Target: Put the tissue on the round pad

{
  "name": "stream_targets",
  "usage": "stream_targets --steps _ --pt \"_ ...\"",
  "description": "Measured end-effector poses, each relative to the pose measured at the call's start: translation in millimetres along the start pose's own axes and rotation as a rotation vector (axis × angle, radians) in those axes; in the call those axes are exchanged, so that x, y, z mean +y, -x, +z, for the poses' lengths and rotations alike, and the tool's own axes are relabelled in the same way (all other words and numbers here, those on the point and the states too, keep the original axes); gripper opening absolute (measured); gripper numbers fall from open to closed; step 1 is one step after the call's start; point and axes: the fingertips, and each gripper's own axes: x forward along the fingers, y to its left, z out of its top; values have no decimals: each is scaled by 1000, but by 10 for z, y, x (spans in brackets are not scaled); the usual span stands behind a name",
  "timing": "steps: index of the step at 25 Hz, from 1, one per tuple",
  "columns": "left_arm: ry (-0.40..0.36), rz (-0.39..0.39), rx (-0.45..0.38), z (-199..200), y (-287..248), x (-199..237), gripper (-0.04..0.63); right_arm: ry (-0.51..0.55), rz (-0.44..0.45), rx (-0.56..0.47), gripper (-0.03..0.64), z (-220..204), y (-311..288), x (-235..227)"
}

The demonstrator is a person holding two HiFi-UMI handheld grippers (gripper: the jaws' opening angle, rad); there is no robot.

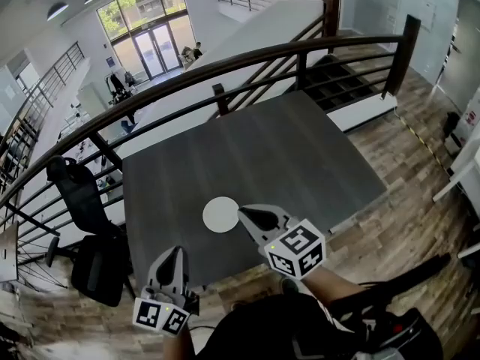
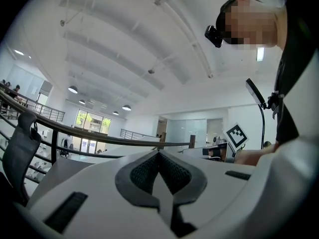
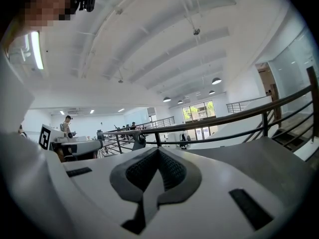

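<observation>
1. The left tongs are closed on nothing, above the tabletop's near edge.
2. The right tongs are closed and empty.
3. The white round pad lies flat on the tabletop, just beside the right tongs' tip.

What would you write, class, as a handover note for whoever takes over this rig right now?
Left gripper: shut, empty, over the near edge of the table.
Right gripper: shut, empty, tip by the right edge of the pad.
Pad: lies on the table and looks bare.
Tissue: not seen in any view.
Done: nothing that shows.
Left: find the tissue, grip it, and lay it on the pad.
</observation>
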Motion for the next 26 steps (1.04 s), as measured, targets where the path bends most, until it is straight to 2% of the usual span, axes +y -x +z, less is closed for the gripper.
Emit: stream_targets --steps 5,12,20,26 --pt "-9 35 -10 -1 -138 -147 -5 -2 37 -12 0 70 69 -159" --pt "-19 58 -1 -21 -283 -249 -5 12 44 -14 0 102 113 -340" --pt "-6 81 -1 -62 -194 -292 -5 3 60 -2 0 72 170 -296" --pt "-27 42 20 -110 -235 -197 -5 -11 30 -9 0 30 128 -315"
